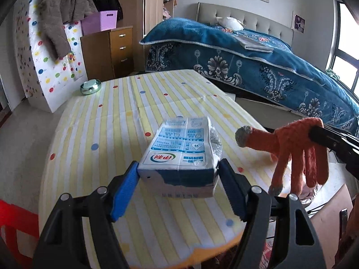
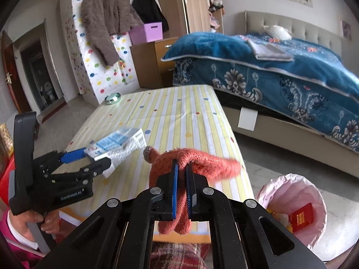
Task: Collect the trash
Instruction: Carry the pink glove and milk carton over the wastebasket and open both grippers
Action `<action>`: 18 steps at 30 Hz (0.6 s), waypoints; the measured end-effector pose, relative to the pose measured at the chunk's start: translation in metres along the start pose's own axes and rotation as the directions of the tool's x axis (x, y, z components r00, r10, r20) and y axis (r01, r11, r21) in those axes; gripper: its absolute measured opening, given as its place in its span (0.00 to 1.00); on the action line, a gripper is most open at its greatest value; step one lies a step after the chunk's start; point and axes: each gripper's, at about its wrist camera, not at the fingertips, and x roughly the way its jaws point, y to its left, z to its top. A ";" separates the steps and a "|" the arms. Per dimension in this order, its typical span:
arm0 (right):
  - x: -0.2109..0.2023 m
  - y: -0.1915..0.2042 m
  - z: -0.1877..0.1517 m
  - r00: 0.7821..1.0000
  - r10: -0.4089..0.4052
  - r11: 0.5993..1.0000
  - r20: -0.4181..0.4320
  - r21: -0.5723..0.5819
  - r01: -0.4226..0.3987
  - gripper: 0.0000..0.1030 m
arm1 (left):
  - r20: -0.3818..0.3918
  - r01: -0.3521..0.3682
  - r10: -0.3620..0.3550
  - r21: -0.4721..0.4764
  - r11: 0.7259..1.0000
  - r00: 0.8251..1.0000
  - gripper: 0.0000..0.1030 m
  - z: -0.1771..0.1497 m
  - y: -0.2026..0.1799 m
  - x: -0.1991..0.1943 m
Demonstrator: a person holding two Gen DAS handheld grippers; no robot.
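You see a bench [image 1: 125, 116] with a cloth of yellow and white stripes and small red, blue and yellow dots. The carton [image 1: 179, 148] is white with light blue print and a dark blue end. The glove [image 1: 289, 143] is orange with grey tips. The bed cover [image 1: 258, 67] is deep blue with pale flower ornaments. The bin liner [image 2: 289, 192] is pink.

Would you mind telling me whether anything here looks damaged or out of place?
Yes: the milk carton held in the left tongs looks crushed, with a torn edge. The right tongs hold an orange glove, odd as trash.
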 end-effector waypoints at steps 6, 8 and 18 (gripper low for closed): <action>-0.032 -0.009 -0.005 0.998 -0.013 1.000 0.054 0.014 0.012 0.06 | 0.055 0.010 -0.012 0.028 1.000 0.998 0.67 0.006 -0.021 -0.023; -0.041 -0.013 -0.006 0.997 -0.021 1.000 0.069 0.020 0.020 0.06 | 0.066 0.024 -0.026 0.041 0.999 0.997 0.67 0.010 -0.031 -0.027; -0.086 -0.063 -0.014 0.981 -0.137 0.986 0.137 0.117 0.121 0.06 | 0.090 0.143 -0.159 0.164 0.976 0.983 0.67 0.041 -0.107 -0.025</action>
